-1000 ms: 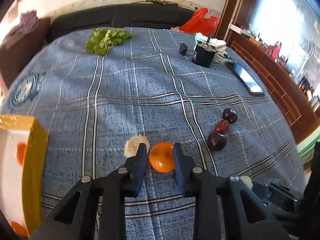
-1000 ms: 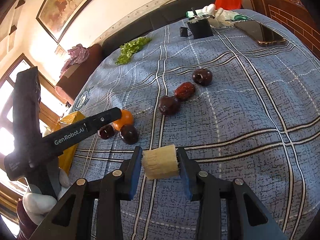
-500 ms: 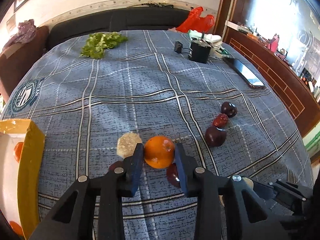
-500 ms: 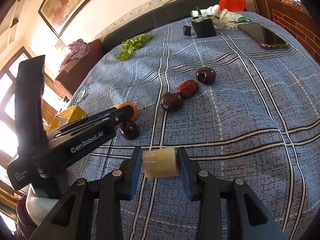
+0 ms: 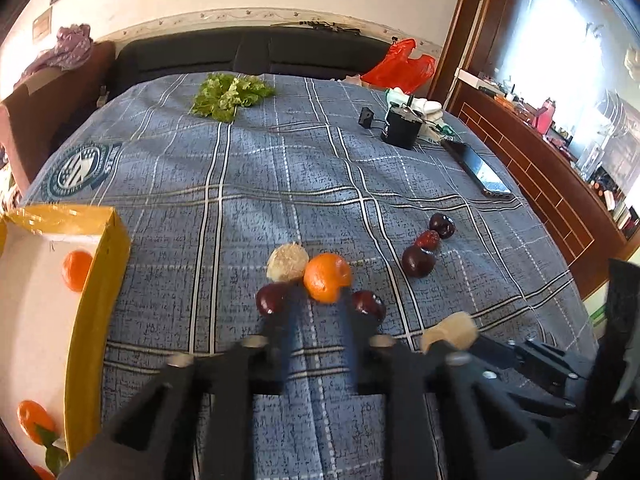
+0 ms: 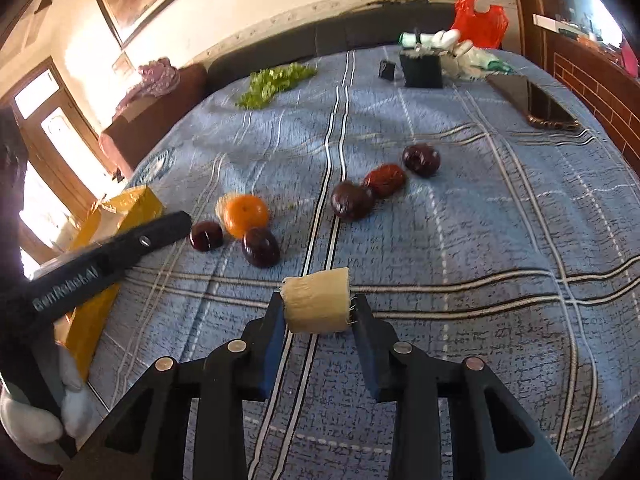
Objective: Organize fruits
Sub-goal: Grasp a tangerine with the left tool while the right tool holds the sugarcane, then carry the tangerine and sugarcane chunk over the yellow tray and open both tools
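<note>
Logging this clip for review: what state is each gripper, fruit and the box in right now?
Left gripper: jaws opening, orange let go.
Right gripper: jaws closing on the pale fibrous chunk.
Orange: resting on the cloth, beyond the fingertips.
Yellow box: open, oranges inside.
Phone: lying flat, screen up.

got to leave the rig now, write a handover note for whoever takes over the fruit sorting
Left hand-held gripper: jaws opening, nothing between them; the orange lies on the cloth just past its tips.
Right hand-held gripper: jaws closing on a pale fibrous chunk.
Done: boxed oranges sit in the yellow box.
Left: the orange, a second pale chunk, two dark fruits beside it, and a row of three dark fruits further right, all on the cloth.
</note>
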Action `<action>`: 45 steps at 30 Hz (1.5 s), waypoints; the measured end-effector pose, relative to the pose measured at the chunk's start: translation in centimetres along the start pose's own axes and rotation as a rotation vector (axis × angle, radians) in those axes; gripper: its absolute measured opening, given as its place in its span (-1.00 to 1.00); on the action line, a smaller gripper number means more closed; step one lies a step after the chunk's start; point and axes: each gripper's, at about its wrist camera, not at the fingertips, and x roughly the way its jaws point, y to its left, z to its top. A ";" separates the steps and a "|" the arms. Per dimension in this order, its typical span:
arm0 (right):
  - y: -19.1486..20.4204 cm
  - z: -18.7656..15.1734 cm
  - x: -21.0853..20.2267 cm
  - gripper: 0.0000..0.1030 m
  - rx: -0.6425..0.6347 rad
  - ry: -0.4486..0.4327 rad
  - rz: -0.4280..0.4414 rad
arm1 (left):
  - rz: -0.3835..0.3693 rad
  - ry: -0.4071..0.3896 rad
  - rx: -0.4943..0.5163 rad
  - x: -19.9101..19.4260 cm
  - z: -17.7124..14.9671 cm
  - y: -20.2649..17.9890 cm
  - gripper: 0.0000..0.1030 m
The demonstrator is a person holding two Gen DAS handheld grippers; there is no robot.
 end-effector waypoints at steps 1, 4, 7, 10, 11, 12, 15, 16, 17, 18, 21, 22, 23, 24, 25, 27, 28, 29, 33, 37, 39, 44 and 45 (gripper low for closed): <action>-0.1 0.1 -0.4 -0.30 0.006 -0.015 0.001 | 0.004 -0.003 0.012 0.2 0.2 -0.2 -0.29; -0.7 0.3 -1.0 -0.30 0.039 -0.044 0.006 | 0.010 0.016 0.039 1.6 1.0 -0.6 -0.27; -1.5 0.5 -1.0 -0.30 0.077 -0.041 0.009 | 0.007 0.068 0.061 3.6 1.6 -0.9 -0.29; -2.2 0.5 -0.7 -0.30 0.114 -0.028 0.009 | 0.011 0.086 0.085 4.8 1.7 -1.3 -0.47; -2.4 0.6 -0.7 -0.30 0.124 -0.026 0.011 | 0.014 0.083 0.091 4.8 1.7 -1.4 -0.47; -2.6 0.6 -0.7 -0.30 0.132 -0.024 0.012 | 0.017 0.081 0.095 4.8 1.7 -1.5 -0.47; -2.6 0.5 -0.6 -0.30 0.138 -0.018 0.018 | 0.034 0.070 0.117 5.1 1.5 -2.2 -0.40; -2.5 0.5 -0.6 -0.30 0.137 -0.019 0.019 | 0.043 0.073 0.125 5.3 1.4 -2.4 -0.35; -2.5 0.5 -0.6 -0.30 0.137 -0.019 0.018 | 0.037 0.065 0.131 5.7 1.3 -2.6 -0.24; -2.5 0.5 -0.6 -0.30 0.136 -0.019 0.017 | 0.025 0.057 0.131 5.8 1.3 -2.7 -0.07; -2.6 0.5 -0.7 -0.30 0.142 -0.025 0.016 | 0.010 0.071 0.138 6.2 1.5 -3.4 -0.18; -2.6 0.5 -0.7 -0.30 0.143 -0.029 0.014 | 0.020 0.063 0.136 6.2 1.5 -3.6 -0.30; -2.7 0.5 -0.8 -0.30 0.142 -0.031 0.012 | 0.027 0.061 0.137 6.1 1.5 -3.6 -0.36; -2.7 0.5 -0.7 -0.30 0.142 -0.031 0.011 | 0.021 0.057 0.123 5.9 1.4 -3.4 -0.36; -2.7 0.4 -0.7 -0.30 0.142 -0.031 0.009 | 0.012 0.054 0.106 5.6 1.4 -3.2 -0.36; -2.7 0.4 -0.8 -0.30 0.144 -0.034 0.009 | 0.003 0.028 0.067 4.3 1.2 -2.5 -0.36; -2.7 0.4 -0.9 -0.30 0.143 -0.038 0.007 | 0.001 0.013 0.050 3.6 1.2 -2.2 -0.36; -2.7 0.4 -0.9 -0.30 0.141 -0.042 0.006 | -0.007 -0.001 0.028 2.7 1.1 -1.8 -0.36; -2.4 0.5 -1.2 -0.30 0.125 -0.061 0.008 | -0.014 -0.082 -0.051 -2.2 0.3 0.0 -0.36; -2.1 0.5 -1.3 -0.31 0.107 -0.078 -0.024 | 0.021 -0.164 -0.130 -7.9 -2.2 2.7 -0.35; -2.3 0.5 -1.3 -0.31 0.108 -0.087 -0.051 | 0.044 -0.210 -0.194 -10.8 -4.0 4.8 -0.35; -2.1 0.6 -1.0 -0.31 0.094 -0.103 -0.096 | 0.143 -0.252 -0.342 -16.1 -9.1 10.3 -0.35; -1.9 0.6 -1.0 -0.31 0.085 -0.110 -0.108 | 0.165 -0.262 -0.363 -17.1 -10.0 11.3 -0.35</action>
